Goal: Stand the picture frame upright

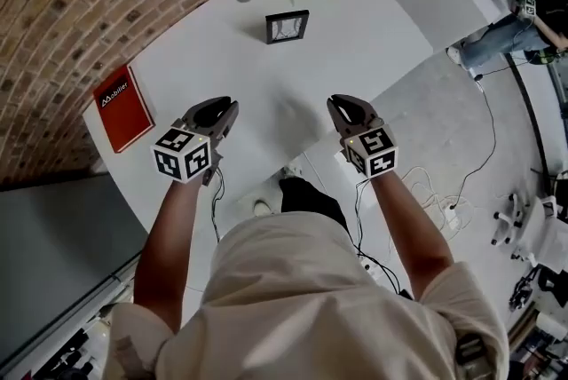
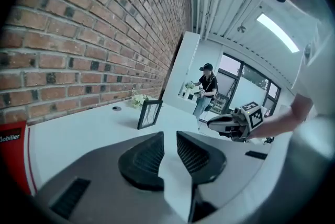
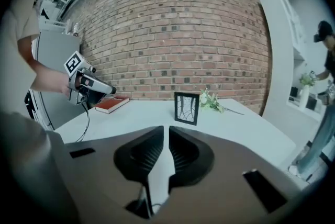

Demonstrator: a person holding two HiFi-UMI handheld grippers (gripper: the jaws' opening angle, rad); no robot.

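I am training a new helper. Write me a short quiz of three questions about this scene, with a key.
1. True or false: the frame lies flat on the table.
2. Which thing is nearest the frame? A) book B) flowers C) cable
3. Fill in: the left claw holds ____.
Key: 1 false, it stands upright; 2 B; 3 nothing.
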